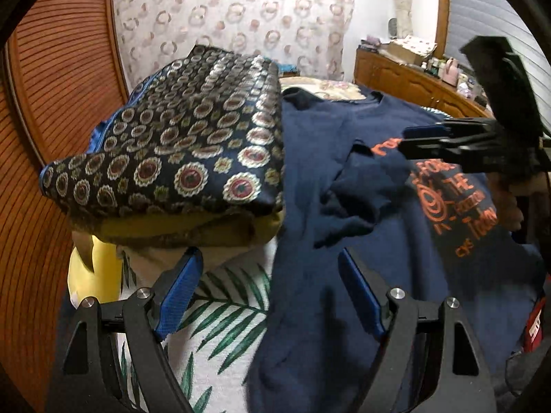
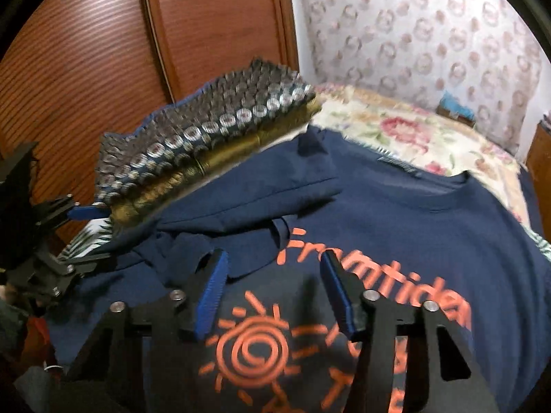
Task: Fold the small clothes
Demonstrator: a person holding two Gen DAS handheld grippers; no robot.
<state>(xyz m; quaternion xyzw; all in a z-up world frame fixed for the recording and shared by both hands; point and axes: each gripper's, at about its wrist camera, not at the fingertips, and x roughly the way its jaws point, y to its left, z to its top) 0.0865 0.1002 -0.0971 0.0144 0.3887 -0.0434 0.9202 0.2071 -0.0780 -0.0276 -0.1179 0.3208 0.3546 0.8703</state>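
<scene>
Two claws hang over one navy T-shirt spread face-up on the bed, and neither holds anything. The right claw stands wide apart above the shirt's chest, its blue pads either side of the orange lettering with the orange sun spiral just below them; whether the tips touch the cloth cannot be told. The left claw is also spread wide, one finger over the shirt's side edge and the other over the white leaf-print sheet beside it. In the left wrist view the right claw reaches in from the right over the print. One sleeve is already turned in over the body, leaving a rumpled bunch near the middle. The shirt's lower hem is cut off behind the claws in both views, and the lettering is blurred, so only parts of it read. The shirt is dark navy, round-necked, with the collar towards the far wall. Just beside its far sleeve sits a stack of folded clothes, a dark medallion-patterned piece on top of a mustard-yellow one, the shirt's edge touching its base. A wooden dresser crowded with small items too small to make out stands well apart.
</scene>
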